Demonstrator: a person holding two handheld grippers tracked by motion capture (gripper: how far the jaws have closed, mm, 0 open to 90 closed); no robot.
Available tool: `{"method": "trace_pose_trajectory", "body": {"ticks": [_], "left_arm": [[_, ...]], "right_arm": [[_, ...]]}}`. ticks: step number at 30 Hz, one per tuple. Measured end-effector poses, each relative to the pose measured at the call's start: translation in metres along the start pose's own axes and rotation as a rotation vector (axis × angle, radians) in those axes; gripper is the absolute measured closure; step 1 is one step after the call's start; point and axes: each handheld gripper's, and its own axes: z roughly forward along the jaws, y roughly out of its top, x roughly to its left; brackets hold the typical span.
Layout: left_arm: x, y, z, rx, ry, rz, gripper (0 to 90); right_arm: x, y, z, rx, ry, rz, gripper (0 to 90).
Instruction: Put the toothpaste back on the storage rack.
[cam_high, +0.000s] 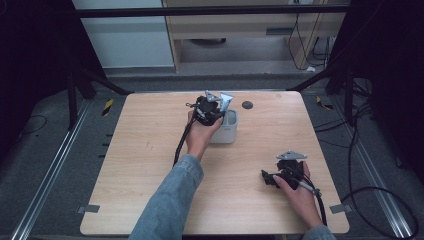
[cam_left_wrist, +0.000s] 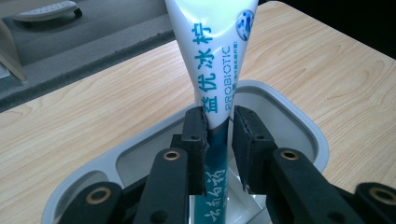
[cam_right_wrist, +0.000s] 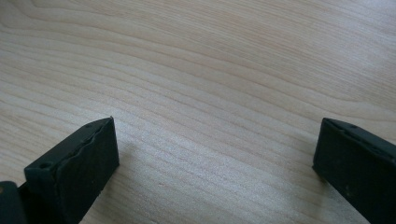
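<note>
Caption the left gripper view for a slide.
Left claw shut on a white and teal toothpaste tube standing in a grey holder on the wooden table.

Dim, murky surroundings in the high view; brighter, even light in both gripper views

Soft and grainy throughout, with glare on the white tube (cam_left_wrist: 212, 56) top centre, blurred black jaws at the bottom edges, faint shadows on the pale wooden table (cam_right_wrist: 210, 70), dark upper corners
</note>
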Motion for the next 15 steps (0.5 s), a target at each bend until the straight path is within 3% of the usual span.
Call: {"method": "trace_pose_trajectory", "body": {"ticks": [15], "left_arm": [[-0.0047,-0.0024,-0.0076,-0.013,0.014,0.035,67.7]], "right_arm": [[0.0,0.0,0.0001,-0.001,0.0,0.0,0.4]]}}
